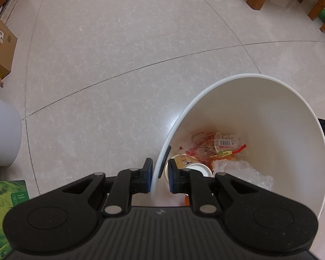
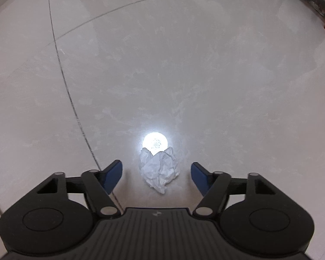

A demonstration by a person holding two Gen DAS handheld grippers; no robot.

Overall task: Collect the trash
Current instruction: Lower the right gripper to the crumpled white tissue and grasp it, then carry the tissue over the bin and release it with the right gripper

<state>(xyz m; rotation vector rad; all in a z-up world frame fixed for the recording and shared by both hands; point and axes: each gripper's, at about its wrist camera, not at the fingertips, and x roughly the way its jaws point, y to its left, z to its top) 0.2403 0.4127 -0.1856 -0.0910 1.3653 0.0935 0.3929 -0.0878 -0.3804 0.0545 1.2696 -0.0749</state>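
Your left gripper (image 1: 160,174) is clamped on the near rim of the round white plastic bin (image 1: 260,108), which holds wrappers, a paper cup and clear film; wide bare floor lies beyond it. Your right gripper (image 2: 156,174) stands with jaws apart, not touching the crumpled white paper ball (image 2: 159,170) between them on the pale tiled floor (image 2: 184,65). The ball's long axis runs away from you, and no writing on it is readable.

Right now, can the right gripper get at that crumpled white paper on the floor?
Probably yes: the right gripper is open, the crumpled paper lies between its fingers, and nothing blocks it.
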